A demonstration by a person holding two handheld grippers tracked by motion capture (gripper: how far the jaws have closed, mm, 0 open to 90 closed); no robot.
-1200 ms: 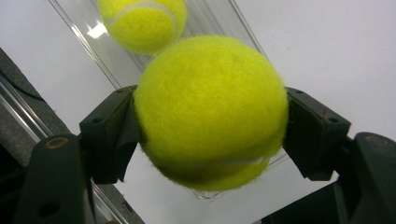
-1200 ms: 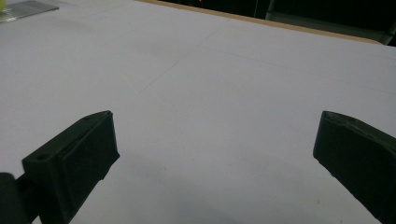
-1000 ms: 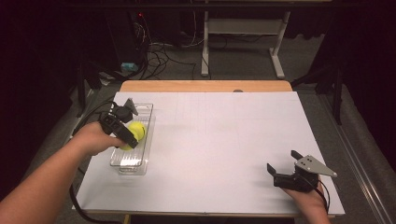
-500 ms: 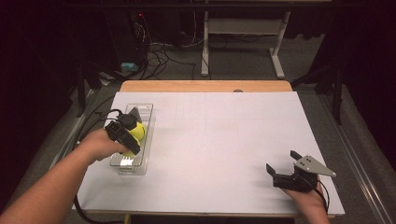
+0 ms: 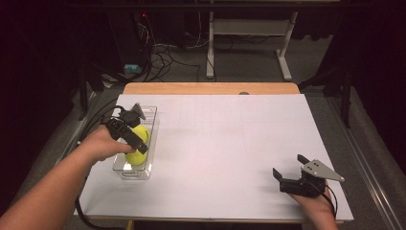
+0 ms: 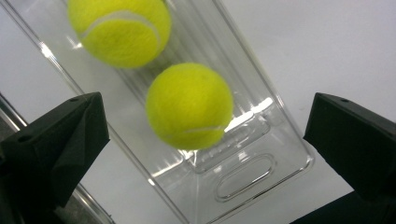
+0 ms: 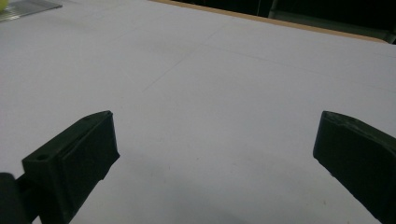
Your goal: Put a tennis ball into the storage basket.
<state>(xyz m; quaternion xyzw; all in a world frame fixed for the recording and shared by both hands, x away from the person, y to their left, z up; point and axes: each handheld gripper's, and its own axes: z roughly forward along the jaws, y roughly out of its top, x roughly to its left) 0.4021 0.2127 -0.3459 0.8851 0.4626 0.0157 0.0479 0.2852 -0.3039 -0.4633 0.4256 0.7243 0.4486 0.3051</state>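
Note:
A clear plastic tray (image 5: 147, 113) stands at the left of the white table (image 5: 225, 143). In the left gripper view two yellow tennis balls lie in the tray (image 6: 261, 172), one near its end (image 6: 189, 105) and one farther along (image 6: 119, 28). My left gripper (image 5: 128, 135) hovers over the tray, and a yellow ball (image 5: 140, 148) shows just beneath it. Its jaws have just been opening. They now stand wide apart (image 6: 208, 119) and touch neither ball. My right gripper (image 5: 289, 166) rests open at the table's near right, with nothing between its fingers (image 7: 215, 135).
The tray's corner (image 7: 28, 7) shows far off in the right gripper view, across bare white tabletop (image 7: 210, 70). A wooden edge (image 5: 210, 88) bounds the table's far side. Cables and a desk frame (image 5: 210, 43) stand on the dark floor beyond.
The left gripper held a tennis ball over the tray; its jaws have opened and the ball now lies in the tray. The right hand has not moved.

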